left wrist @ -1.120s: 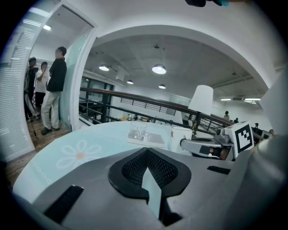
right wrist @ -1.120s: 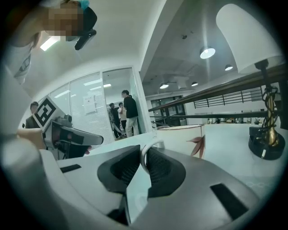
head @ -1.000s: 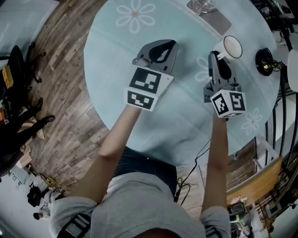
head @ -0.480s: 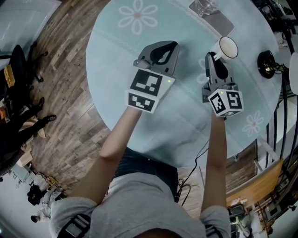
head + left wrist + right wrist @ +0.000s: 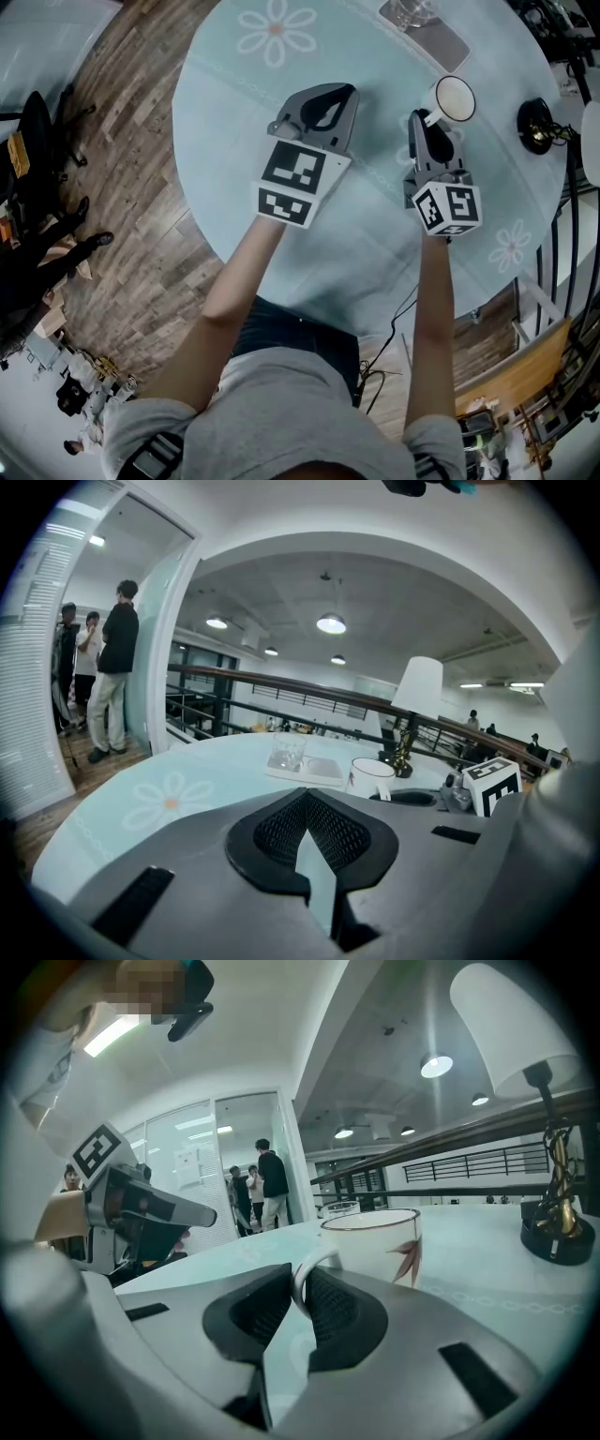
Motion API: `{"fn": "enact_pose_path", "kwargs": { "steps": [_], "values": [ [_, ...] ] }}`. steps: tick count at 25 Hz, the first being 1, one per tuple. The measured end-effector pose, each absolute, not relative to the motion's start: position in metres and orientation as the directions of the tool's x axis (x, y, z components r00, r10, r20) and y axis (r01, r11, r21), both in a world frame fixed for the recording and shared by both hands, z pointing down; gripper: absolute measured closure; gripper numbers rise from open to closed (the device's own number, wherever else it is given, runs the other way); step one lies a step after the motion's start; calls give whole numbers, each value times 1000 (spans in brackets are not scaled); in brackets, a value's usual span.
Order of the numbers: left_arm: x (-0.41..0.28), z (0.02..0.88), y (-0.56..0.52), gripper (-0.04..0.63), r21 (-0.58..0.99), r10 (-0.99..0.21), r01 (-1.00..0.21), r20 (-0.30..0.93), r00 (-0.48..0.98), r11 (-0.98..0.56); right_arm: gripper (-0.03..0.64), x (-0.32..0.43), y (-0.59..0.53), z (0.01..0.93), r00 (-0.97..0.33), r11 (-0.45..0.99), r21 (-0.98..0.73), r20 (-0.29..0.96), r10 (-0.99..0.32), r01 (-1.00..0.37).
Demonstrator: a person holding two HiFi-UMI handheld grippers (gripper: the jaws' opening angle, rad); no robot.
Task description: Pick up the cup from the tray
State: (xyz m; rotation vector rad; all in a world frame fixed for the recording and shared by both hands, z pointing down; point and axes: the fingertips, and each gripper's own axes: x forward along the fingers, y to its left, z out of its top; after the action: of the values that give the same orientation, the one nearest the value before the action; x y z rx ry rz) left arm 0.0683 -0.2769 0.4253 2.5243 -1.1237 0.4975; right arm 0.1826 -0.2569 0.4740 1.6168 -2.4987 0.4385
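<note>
The white cup (image 5: pixel 455 97) with a red leaf print stands upright over the pale table, apart from the grey tray (image 5: pixel 439 41) behind it. My right gripper (image 5: pixel 420 120) is shut on the cup's handle; in the right gripper view the handle (image 5: pixel 302 1279) sits pinched between the ribbed pads, with the cup (image 5: pixel 377 1239) just beyond. The jaws hide the cup's base. My left gripper (image 5: pixel 336 94) hovers over the table's middle, shut with nothing in it (image 5: pixel 307 819). From the left gripper view the cup (image 5: pixel 372 777) shows to the right of the tray (image 5: pixel 317 772).
A clear glass (image 5: pixel 410 11) stands on the tray. A lamp with a dark base (image 5: pixel 534 125) is at the table's right edge, near a railing. The round table (image 5: pixel 244 141) has flower prints. Several people (image 5: pixel 259 1185) stand by a glass door.
My right gripper and the cup have shifted a little to the left. The left gripper has stayed where it was.
</note>
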Motion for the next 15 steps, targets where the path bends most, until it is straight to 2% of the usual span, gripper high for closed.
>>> {"fn": "enact_pose_path", "kwargs": {
  "steps": [4,15],
  "values": [
    [70,425,-275,588,154,-641,-757,442,627,-635,575,181,-252,482,-387,370,-112,292,-875,-922],
    [69,424,-267,588,159,-639,-756,441,630,-635,575,182,-247,484,-343,312,-151,281,-897,-938]
  ]
}}
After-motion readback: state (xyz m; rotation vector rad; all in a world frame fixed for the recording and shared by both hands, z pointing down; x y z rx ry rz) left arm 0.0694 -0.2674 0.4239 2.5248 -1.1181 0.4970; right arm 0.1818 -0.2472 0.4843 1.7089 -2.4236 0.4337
